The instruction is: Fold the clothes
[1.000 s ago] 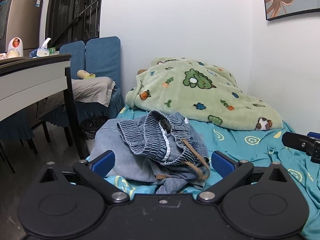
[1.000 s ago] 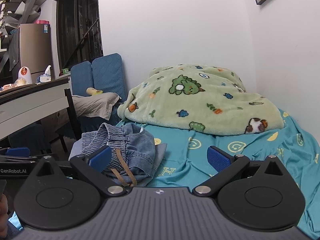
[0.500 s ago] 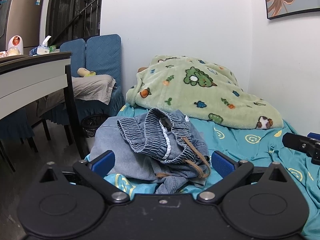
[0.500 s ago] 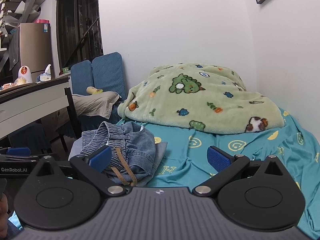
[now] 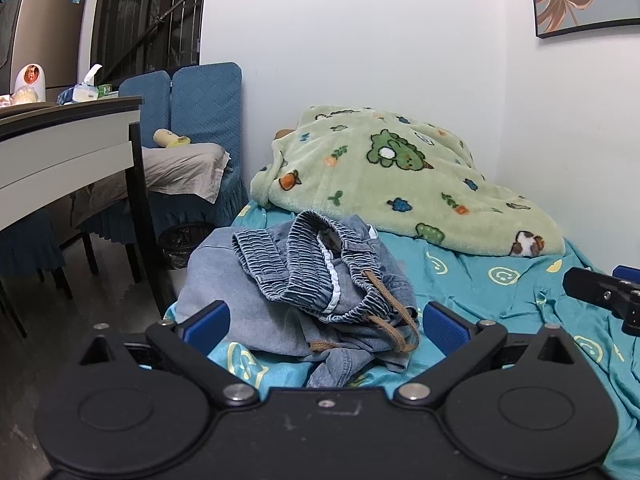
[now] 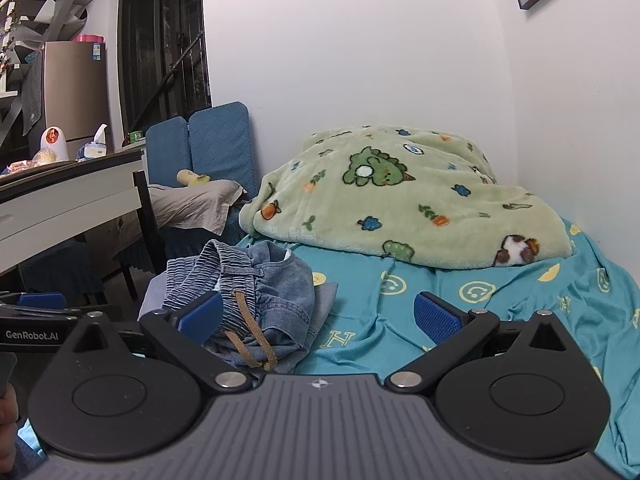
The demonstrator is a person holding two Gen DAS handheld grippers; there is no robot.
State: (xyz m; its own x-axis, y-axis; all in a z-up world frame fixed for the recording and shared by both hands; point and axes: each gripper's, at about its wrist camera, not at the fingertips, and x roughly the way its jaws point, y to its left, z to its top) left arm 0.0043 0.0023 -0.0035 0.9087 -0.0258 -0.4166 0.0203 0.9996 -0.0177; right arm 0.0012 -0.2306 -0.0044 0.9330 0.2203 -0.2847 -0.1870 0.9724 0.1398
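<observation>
Crumpled jeans (image 5: 304,292) lie in a heap near the left edge of the bed (image 5: 500,300), in front of a green blanket (image 5: 400,184). The left gripper (image 5: 326,322) hangs just before the heap, fingers spread wide and empty — the right gripper (image 6: 318,312), equally released, faces bare sheet beside it, its left pad (image 6: 200,316) overlapping the denim in view.

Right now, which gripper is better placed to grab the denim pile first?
Left, probably. The left gripper is open and squarely faces the crumpled denim clothes, framed between its jaws. The right gripper is also open, but faces mostly bare sheet; the pile sits off by its left jaw.
</observation>
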